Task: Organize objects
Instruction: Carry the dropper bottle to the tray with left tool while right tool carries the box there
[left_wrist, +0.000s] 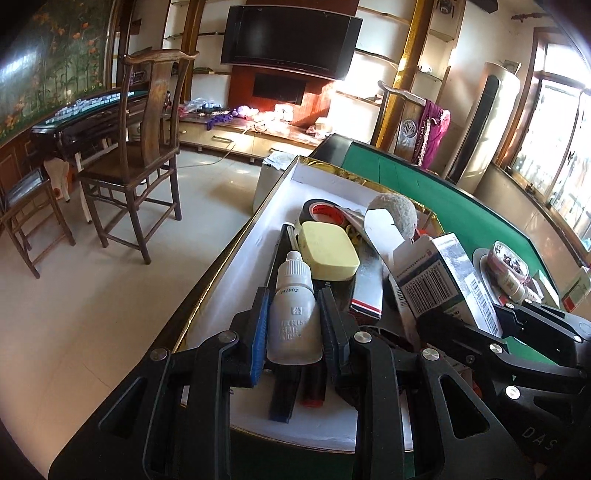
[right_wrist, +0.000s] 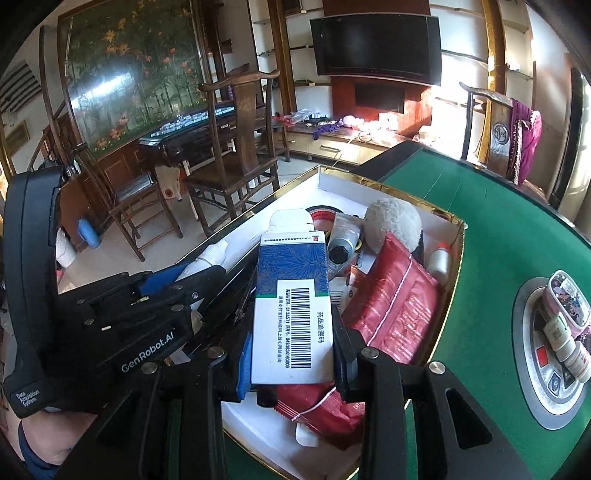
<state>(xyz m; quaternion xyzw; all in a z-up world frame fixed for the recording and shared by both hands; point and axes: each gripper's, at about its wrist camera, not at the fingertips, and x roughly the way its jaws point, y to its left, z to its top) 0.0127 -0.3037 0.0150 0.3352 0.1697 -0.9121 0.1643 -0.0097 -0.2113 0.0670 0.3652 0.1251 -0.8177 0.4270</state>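
In the left wrist view, the left hand-held gripper (left_wrist: 293, 321) clamps a small white plastic dropper bottle (left_wrist: 293, 314) by its body, above the white gold-rimmed cardboard box (left_wrist: 317, 175) at the green worktop's (left_wrist: 461, 218) edge. It looks light, stiff and slippery.

In the right wrist view, the right hand-held gripper (right_wrist: 291, 354) grasps a blue-and-white medicine carton (right_wrist: 291, 299) over the same box; light and crushable, best held by its narrow sides.

The right tool (right_wrist: 291, 325) clamps a blue-and-white medicine carton (right_wrist: 291, 306) above the white box (right_wrist: 456, 236) on the green counter (right_wrist: 491, 229). In the box, right of the carton, lies a red packet (right_wrist: 395, 306); the left tool (right_wrist: 184, 277) hovers at the carton's left.
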